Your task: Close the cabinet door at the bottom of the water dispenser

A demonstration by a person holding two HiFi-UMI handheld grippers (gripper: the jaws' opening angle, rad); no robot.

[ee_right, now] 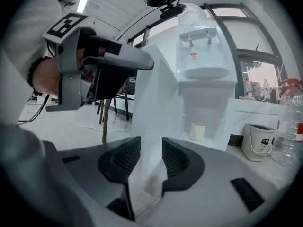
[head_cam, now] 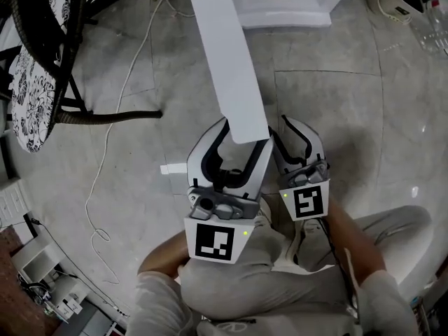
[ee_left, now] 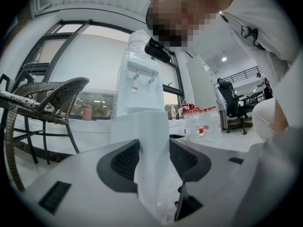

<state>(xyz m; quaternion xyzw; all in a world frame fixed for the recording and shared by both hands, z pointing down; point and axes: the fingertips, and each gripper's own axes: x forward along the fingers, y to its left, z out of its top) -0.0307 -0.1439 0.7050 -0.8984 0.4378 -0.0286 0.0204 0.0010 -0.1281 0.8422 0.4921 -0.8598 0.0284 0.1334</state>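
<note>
one open white cabinet door (head_cam: 224, 54), left gripper (head_cam: 245, 135) clamped on its edge, right gripper (head_cam: 294, 128) with jaws apart, grey tile floor (head_cam: 336, 103)

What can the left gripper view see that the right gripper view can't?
Only the left gripper view: a wicker chair's woven back and a black office chair. Only the right gripper view: the left gripper, held in a hand, and a small white cup. Both: the water dispenser and its white cabinet door, seen between the jaws.
</note>
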